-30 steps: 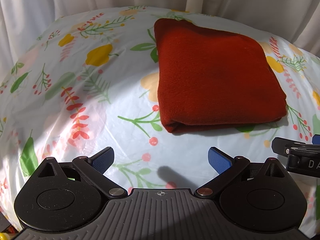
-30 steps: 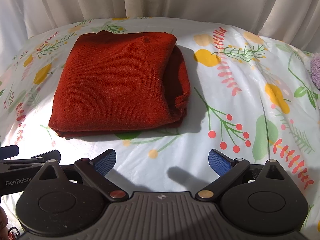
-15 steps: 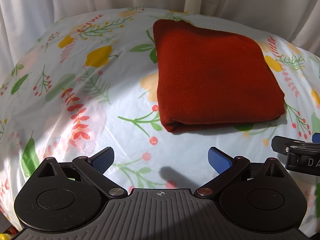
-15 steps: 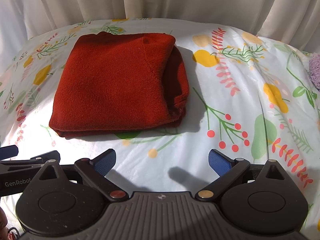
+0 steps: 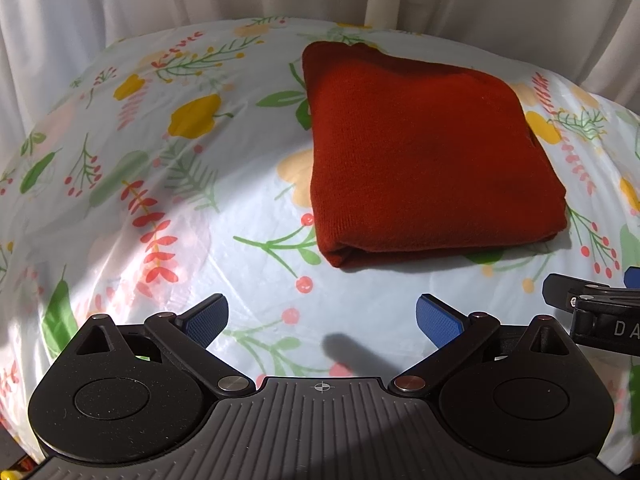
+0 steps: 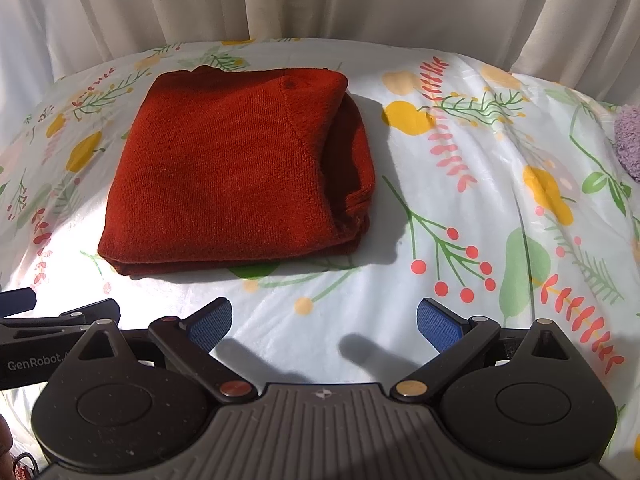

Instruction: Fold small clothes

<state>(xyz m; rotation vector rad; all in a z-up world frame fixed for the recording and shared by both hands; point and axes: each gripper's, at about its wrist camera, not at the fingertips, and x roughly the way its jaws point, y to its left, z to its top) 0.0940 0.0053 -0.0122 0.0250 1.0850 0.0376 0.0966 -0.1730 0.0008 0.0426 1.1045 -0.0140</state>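
Note:
A rust-red knitted garment [image 5: 424,160] lies folded into a thick rectangle on the floral cloth; it also shows in the right wrist view [image 6: 236,176]. My left gripper [image 5: 322,320] is open and empty, hovering over the cloth in front of the garment's near left corner. My right gripper [image 6: 324,322] is open and empty, in front of the garment's near right corner. Each gripper shows at the edge of the other's view: the right one [image 5: 592,300] and the left one [image 6: 52,320].
The floral tablecloth [image 5: 160,200] covers the whole surface, also in the right wrist view [image 6: 500,200]. White curtains [image 6: 320,0] hang behind. A purple fuzzy item [image 6: 628,140] lies at the far right edge.
Both grippers have drifted back slightly from the garment. Both stay open. The garment has not moved.

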